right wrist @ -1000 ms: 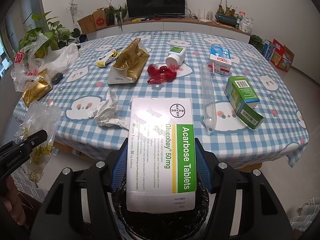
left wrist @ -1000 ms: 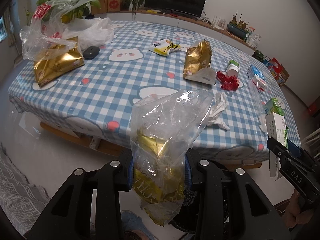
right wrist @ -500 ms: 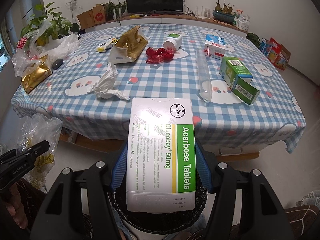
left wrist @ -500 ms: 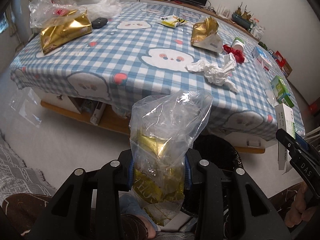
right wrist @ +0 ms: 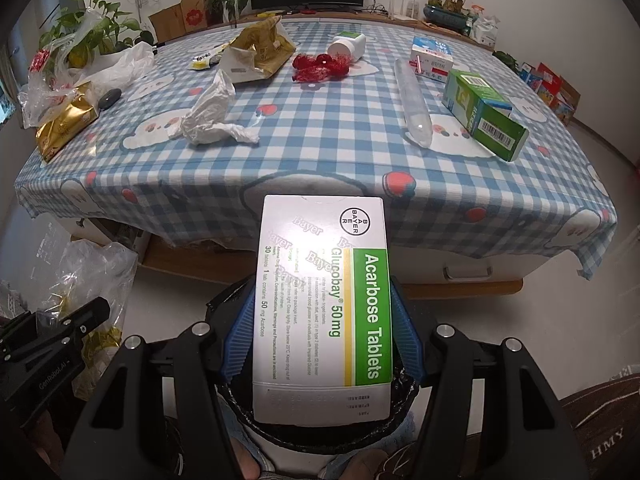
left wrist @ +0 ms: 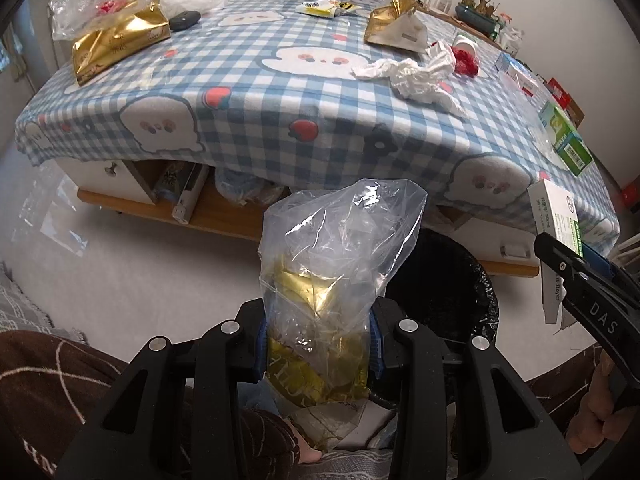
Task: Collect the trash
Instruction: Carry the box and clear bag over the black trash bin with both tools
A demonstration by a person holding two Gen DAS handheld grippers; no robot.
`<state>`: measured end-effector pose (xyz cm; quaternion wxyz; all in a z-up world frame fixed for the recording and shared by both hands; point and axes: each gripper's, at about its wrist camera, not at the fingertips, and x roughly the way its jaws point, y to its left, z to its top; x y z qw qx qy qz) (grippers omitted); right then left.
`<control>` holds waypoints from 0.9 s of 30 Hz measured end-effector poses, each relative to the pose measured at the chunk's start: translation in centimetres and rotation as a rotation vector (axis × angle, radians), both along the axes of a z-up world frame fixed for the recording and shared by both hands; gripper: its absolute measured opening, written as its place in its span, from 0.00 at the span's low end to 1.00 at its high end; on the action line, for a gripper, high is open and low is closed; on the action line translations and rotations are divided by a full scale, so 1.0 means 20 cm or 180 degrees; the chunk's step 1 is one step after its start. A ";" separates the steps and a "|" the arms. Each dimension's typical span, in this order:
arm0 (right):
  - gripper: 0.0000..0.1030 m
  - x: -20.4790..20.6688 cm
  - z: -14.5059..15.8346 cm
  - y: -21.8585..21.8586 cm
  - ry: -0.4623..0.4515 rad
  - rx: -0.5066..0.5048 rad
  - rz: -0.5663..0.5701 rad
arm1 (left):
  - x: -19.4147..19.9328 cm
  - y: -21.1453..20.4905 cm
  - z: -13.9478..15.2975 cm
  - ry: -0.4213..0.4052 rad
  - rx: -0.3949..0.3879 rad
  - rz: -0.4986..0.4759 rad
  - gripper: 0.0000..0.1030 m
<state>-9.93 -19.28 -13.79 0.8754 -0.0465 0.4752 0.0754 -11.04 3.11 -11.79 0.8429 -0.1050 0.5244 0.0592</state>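
Note:
My left gripper (left wrist: pixel 318 340) is shut on a clear plastic bag with gold foil wrappers (left wrist: pixel 332 276), held above the floor just left of a black-lined trash bin (left wrist: pixel 452 292). My right gripper (right wrist: pixel 320 332) is shut on a white and green tablet box (right wrist: pixel 322 304), held directly over the bin (right wrist: pixel 404 388). The box also shows in the left wrist view (left wrist: pixel 558 220), and the bag in the right wrist view (right wrist: pixel 94 280). On the checked tablecloth (right wrist: pixel 340 136) lie crumpled white paper (right wrist: pixel 210 116), a gold wrapper (right wrist: pixel 260 52), red scraps (right wrist: pixel 320 66) and a green box (right wrist: pixel 484 114).
A white pill bottle (right wrist: pixel 348 46), a clear tube (right wrist: pixel 412 102), a blue-white carton (right wrist: pixel 432 58), a gold bag in plastic (right wrist: pixel 64 120) and a dark mouse (right wrist: pixel 110 98) are on the table. A low shelf (left wrist: pixel 208 204) runs under it. Knees are at the bottom.
Both grippers have drawn back from the table and dropped lower, still holding the bag and the box. The table edge and the bin now show larger.

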 end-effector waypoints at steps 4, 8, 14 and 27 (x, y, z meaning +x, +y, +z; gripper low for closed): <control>0.57 -0.01 -0.08 -0.01 0.0065 0.0005 0.0003 | -0.01 -0.04 -0.04 0.0027 0.0048 -0.0043 0.35; 0.57 0.00 -0.18 -0.01 0.0178 -0.0049 0.0025 | 0.02 -0.05 -0.10 0.0105 0.0091 -0.0047 0.35; 0.57 0.05 -0.28 -0.02 0.0274 -0.0019 0.0034 | 0.09 -0.04 -0.27 0.0282 0.0154 -0.0033 0.35; 0.57 0.14 -0.51 0.05 0.0513 -0.0024 0.0161 | 0.19 -0.06 -0.43 0.0440 0.0152 -0.0084 0.35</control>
